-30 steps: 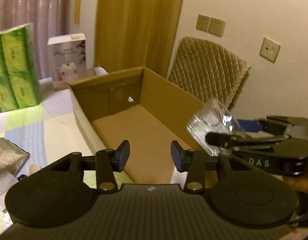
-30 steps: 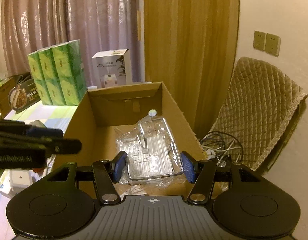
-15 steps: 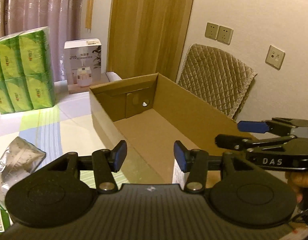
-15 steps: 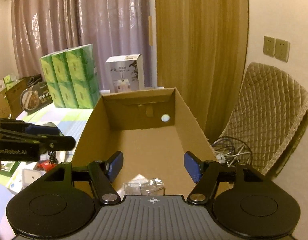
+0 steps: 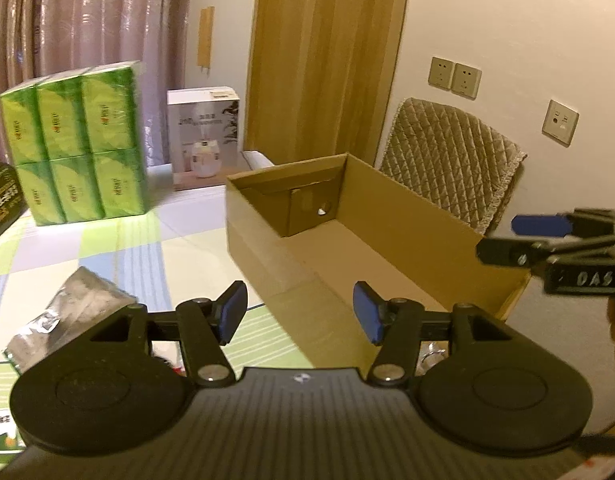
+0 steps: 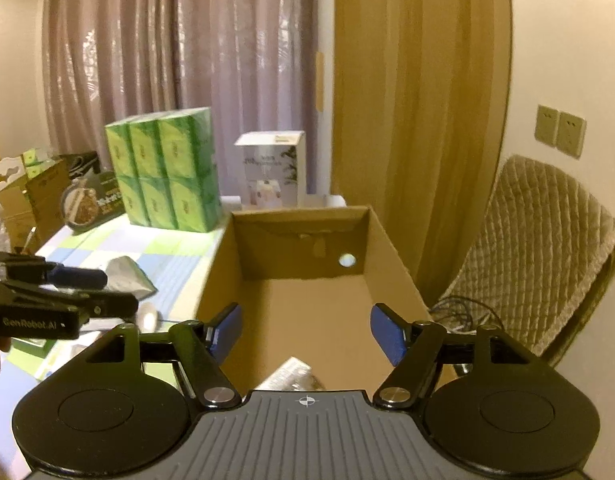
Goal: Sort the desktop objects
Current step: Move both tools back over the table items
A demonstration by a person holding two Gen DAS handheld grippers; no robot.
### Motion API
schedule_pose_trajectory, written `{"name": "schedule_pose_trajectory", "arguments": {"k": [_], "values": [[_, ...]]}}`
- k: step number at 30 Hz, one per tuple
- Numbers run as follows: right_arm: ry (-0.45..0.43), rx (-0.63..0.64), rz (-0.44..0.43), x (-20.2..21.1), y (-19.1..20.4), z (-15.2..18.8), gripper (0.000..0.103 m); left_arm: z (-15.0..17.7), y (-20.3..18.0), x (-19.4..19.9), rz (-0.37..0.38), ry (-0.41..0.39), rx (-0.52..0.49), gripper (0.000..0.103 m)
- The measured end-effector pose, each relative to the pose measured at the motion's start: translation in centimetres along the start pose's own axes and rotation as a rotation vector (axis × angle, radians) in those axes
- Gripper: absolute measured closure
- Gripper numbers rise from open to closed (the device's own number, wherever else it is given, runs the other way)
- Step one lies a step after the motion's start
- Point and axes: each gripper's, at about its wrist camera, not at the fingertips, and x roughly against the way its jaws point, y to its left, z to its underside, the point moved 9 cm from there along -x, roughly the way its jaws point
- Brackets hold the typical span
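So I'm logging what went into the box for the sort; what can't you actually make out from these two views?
- Clear plastic item in the cardboard box: right wrist view, mostly hidden by the right gripper body.
- Box's near end: left wrist view, covered by the left gripper.
- Silver pouch: blurred, its label unreadable.
- Items at the table's near-left corner: cut off by the frame edge.

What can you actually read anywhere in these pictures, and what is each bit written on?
"GenRobot.AI": side of the left gripper, seen from the right wrist.
"DAS": side of the right gripper, blurred.
Green tissue packs, white product box, dark box: print too blurred to read.
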Motion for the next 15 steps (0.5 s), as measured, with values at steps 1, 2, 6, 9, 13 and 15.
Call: {"name": "schedule_pose_trajectory", "arguments": {"k": [1,2,6,9,13,15], "values": [[-0.006,0.005,-0.007,0.2,0.5,-0.3,0.029,0.2,0.4,0.4,-0.006,-0.001,0.0,0.049],[-0.012,0.01,-0.014,0.4,1.1,-0.5,0.027,0.4,0.8,0.8,-0.013,-0.001,0.0,0.049],[-0.026,0.025,-0.06,1.0,3.7,-1.3,0.024,1.5,2.8,2.4,-0.047,0.003,0.012,0.049],[-0.03,0.048,-0.106,1.2,6.2,-1.7,0.024,2.3,4.3,3.7,-0.075,0.001,0.018,0.047],[-0.029,0.079,-0.164,1.2,9.7,-1.5,0.023,3.6,6.4,5.4,-0.117,0.0,0.023,0.044],[-0.022,0.092,-0.189,1.0,11.2,-1.2,0.022,4.3,7.7,6.3,-0.142,0.003,0.028,0.043]]}}
